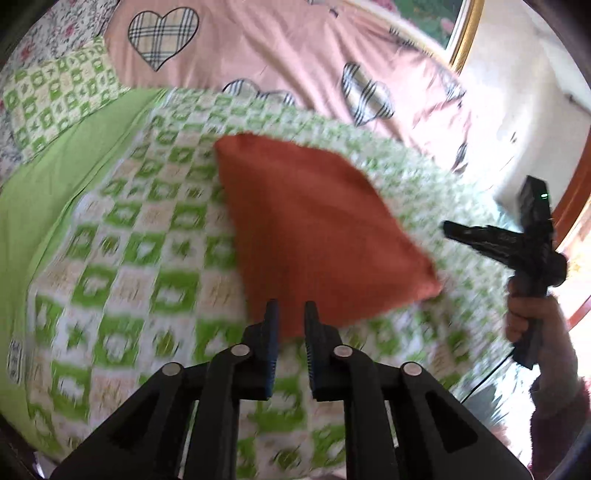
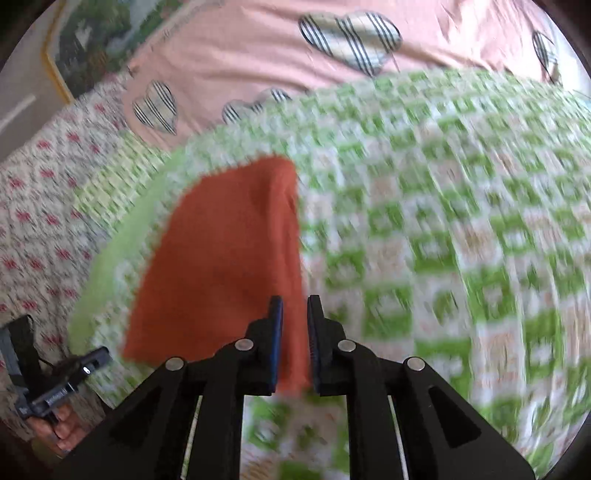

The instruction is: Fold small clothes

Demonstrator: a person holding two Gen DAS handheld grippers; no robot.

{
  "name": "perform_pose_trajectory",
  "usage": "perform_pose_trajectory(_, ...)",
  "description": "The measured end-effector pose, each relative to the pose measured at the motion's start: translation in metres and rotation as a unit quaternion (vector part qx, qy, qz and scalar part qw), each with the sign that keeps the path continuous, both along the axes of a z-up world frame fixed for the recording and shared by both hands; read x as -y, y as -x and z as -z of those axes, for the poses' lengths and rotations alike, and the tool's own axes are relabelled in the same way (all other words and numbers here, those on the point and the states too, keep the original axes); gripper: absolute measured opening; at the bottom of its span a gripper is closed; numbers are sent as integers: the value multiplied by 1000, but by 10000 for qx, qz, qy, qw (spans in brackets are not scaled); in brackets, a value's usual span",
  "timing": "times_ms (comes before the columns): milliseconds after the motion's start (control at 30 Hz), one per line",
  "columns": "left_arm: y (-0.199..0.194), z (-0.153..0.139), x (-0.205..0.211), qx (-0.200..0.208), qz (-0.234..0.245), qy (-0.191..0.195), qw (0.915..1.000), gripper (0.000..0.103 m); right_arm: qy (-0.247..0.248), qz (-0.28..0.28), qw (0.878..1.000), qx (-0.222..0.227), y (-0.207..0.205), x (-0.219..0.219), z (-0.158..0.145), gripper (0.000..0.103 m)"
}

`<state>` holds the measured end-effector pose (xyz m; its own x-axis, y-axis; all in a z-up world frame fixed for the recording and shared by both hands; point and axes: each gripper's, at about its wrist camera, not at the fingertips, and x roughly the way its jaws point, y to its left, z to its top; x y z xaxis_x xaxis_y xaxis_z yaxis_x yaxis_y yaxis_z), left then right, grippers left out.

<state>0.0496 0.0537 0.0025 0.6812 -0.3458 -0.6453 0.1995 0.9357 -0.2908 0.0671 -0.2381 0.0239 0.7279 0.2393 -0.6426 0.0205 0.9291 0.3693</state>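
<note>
An orange-red folded cloth (image 1: 314,236) lies flat on a green-and-white checkered bedspread (image 1: 147,258); it also shows in the right wrist view (image 2: 225,258). My left gripper (image 1: 291,314) hovers over the cloth's near edge, jaws slightly apart, holding nothing. My right gripper (image 2: 295,306) hovers over the cloth's near right corner, jaws slightly apart and empty. The right gripper also shows at the right of the left wrist view (image 1: 448,229). Both views are motion-blurred.
A pink duvet with plaid hearts (image 1: 277,48) lies beyond the bedspread. A checkered pillow (image 1: 59,92) and floral fabric (image 2: 33,206) lie at the left side. A gold-framed picture (image 1: 447,22) hangs behind. The left gripper's body shows at lower left of the right wrist view (image 2: 55,384).
</note>
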Motion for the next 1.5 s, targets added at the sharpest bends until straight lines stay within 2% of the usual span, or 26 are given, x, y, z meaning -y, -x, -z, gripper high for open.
perform_pose_trajectory(133,-18,-3,4,21,112,346,9993,15,-194,-371,9990,133,-38,-22,-10,14)
perform_pose_trajectory(300,-33,20,6,-329,185,611,9974,15,-148,-646,9975,-229,-80,-42,13,14)
perform_pose_trajectory(367,-36,25,7,-350,208,607,9973,15,-63,-580,9974,-428,-95,-42,27,14)
perform_pose_trajectory(433,-42,33,13,-472,306,448,9974,15,114,-409,9975,-559,-105,-37,39,14)
perform_pose_trajectory(500,-52,51,21,-724,278,-15,9970,13,93,-307,9971,-692,-118,-27,51,6)
perform_pose_trajectory(533,-53,54,21,-697,288,45,9971,13,38,-278,9971,-701,-122,-21,55,0)
perform_pose_trajectory(633,-52,54,17,-658,249,201,9973,13,-134,-247,9972,-690,-126,-12,58,0)
perform_pose_trajectory(833,-50,52,16,-694,218,238,9971,13,-115,-185,9985,-505,-98,-19,42,2)
perform_pose_trajectory(933,-49,51,16,-718,198,230,9970,13,-26,-488,9983,-331,-59,-33,33,3)
perform_pose_trajectory(1033,-45,50,19,-697,191,144,9973,13,232,-485,9975,-468,-30,-37,41,3)
perform_pose_trajectory(1133,-42,51,21,-680,158,92,9975,13,565,-317,9947,-793,-12,-29,65,3)
perform_pose_trajectory(1233,-38,51,26,-606,131,-135,9980,13,276,-256,9969,-693,-6,-18,75,0)
perform_pose_trajectory(1333,-35,51,29,-541,110,-343,9979,13,352,-242,9967,-689,-8,-20,75,0)
perform_pose_trajectory(1500,-34,53,27,-490,96,-367,9981,13,308,-204,9976,-593,-4,-19,77,0)
